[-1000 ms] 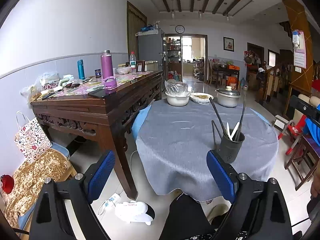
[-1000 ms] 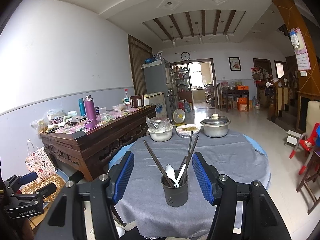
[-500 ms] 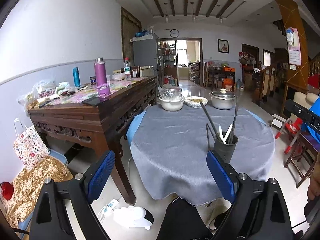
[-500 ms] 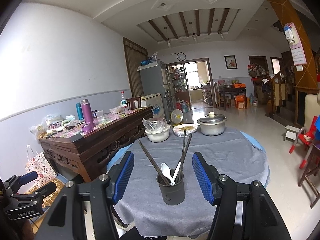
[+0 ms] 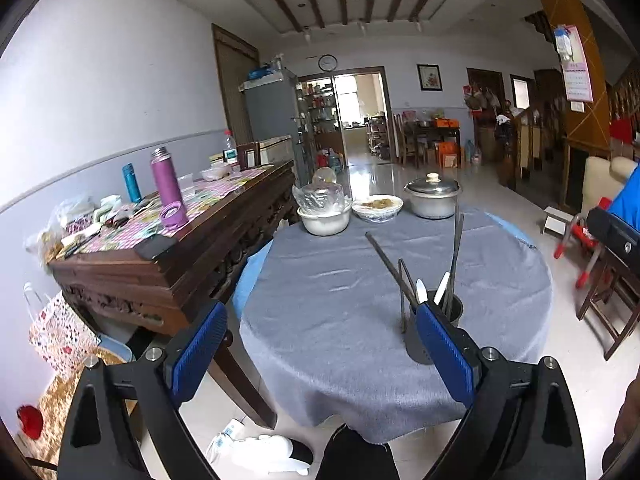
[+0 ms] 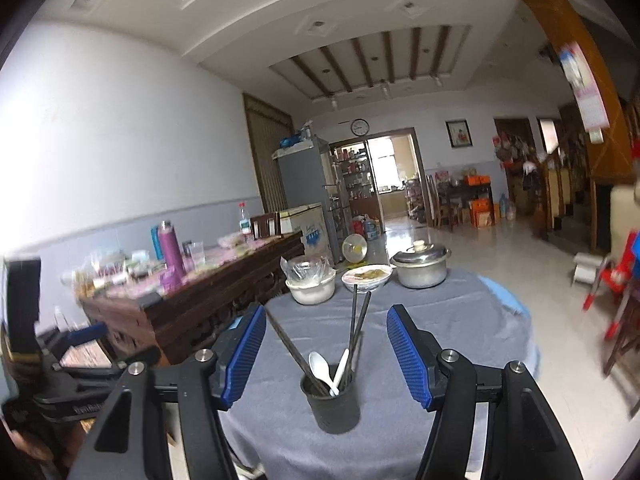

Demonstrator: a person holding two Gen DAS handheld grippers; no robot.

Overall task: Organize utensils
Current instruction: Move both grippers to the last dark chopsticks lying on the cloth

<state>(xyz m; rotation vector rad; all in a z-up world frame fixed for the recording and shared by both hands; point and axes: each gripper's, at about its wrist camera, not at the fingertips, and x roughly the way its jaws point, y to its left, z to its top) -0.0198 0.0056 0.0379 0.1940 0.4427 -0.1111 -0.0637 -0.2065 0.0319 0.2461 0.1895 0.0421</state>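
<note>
Both the left gripper [image 5: 320, 354] and the right gripper [image 6: 326, 356], with ribbed blue pads, stand wide apart, empty. Between the right's pads a dark cylindrical utensil holder [image 6: 335, 400] sits on the round table's grey felt-like cloth [image 6: 440, 320], bristling with dark chopsticks [image 6: 356, 320] and white plastic spoons [image 6: 322, 365]; beyond it stands a lidded steel pot [image 6: 420, 266].

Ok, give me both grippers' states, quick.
Left gripper: open, holding nothing, short of the utensil holder.
Right gripper: open, holding nothing, utensil holder in line between its fingers.
</note>
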